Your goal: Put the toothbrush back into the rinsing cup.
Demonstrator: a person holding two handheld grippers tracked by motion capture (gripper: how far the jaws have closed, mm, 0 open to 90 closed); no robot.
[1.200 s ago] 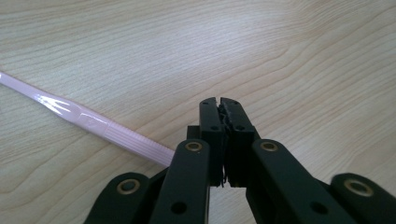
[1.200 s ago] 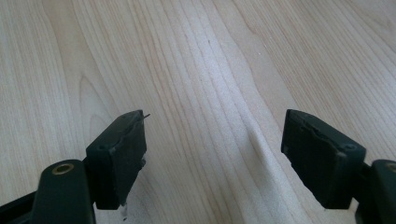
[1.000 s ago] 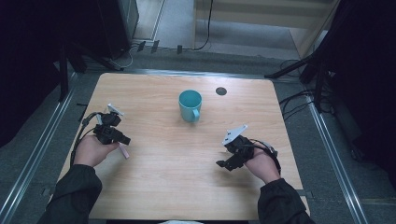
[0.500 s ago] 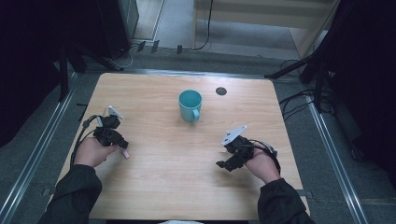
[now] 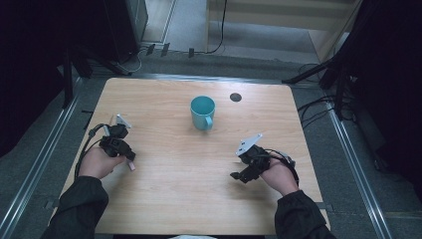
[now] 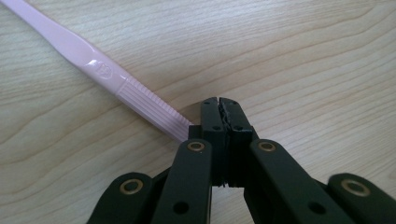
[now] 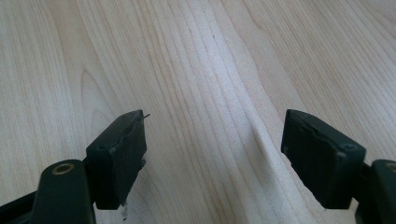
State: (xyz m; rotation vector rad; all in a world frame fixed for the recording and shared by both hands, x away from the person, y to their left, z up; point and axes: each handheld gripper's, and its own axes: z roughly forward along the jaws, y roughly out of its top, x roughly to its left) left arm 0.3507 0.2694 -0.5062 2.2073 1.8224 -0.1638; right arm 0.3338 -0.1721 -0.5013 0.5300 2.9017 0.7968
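A pale pink toothbrush handle (image 6: 107,77) lies flat on the wooden table (image 5: 174,174) and runs up to the left jaw of my left gripper (image 6: 219,103), where it passes out of sight behind that jaw. The jaws are shut pad against pad with nothing showing between them. From above, the pink handle (image 5: 131,165) pokes out beside the left gripper (image 5: 126,155) at the table's left. My right gripper (image 7: 212,154) hangs open low over bare wood at the table's right (image 5: 239,176). A teal mug (image 5: 202,112) stands upright mid-table, apart from both.
A small black round hole (image 5: 235,97) sits in the tabletop behind and to the right of the mug. Metal rails (image 5: 45,159) run along the floor on both sides of the table. Cables (image 5: 318,107) lie on the floor at the right.
Both hands have barely moved. The left hand has eased slightly toward the person, and the pink handle stays beside its jaws.
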